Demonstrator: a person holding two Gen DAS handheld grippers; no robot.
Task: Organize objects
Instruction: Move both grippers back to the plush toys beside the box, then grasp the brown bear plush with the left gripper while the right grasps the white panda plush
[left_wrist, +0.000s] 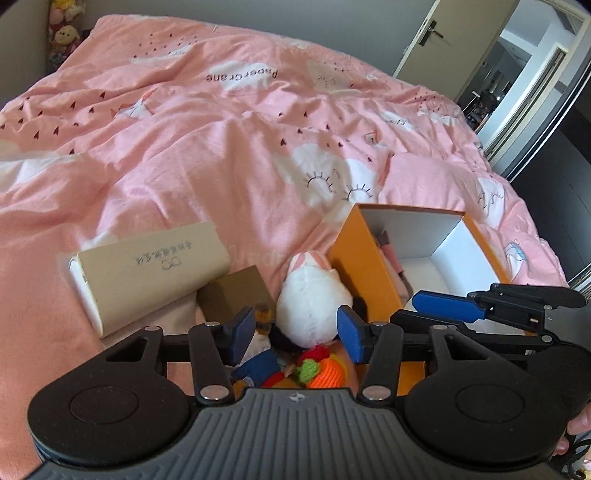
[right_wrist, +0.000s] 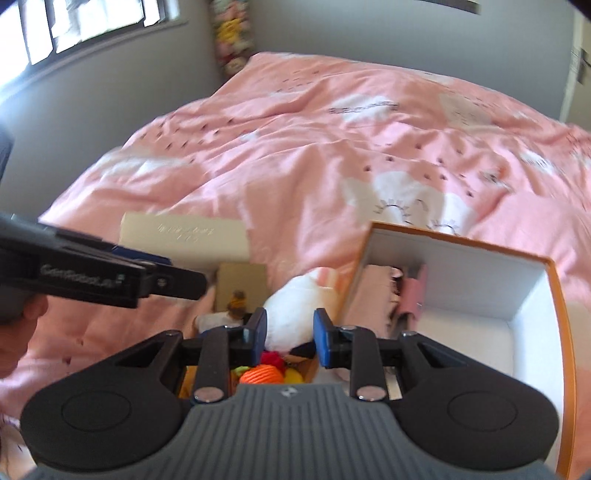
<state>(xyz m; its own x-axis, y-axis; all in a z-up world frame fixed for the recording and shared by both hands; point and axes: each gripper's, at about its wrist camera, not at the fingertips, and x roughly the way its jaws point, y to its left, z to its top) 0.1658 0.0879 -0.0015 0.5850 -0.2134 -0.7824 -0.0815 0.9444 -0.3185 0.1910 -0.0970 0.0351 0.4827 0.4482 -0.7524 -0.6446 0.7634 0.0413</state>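
Fingers of both grippers, left (left_wrist: 295, 334) and right (right_wrist: 289, 334), stand part open and empty above a white plush (left_wrist: 312, 308) beside the orange box (left_wrist: 356, 258); pink items already sit inside, while dolls (left_wrist: 258, 354) and two cartons remain outside.

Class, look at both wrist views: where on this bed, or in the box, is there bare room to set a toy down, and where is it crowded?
Free: the pink duvet beyond the beige box, and the white floor of the orange box at its right side. Crowded: between those boxes, where the white plush toy, small brown box and knitted toys pack together; pink items fill the orange box's left side.
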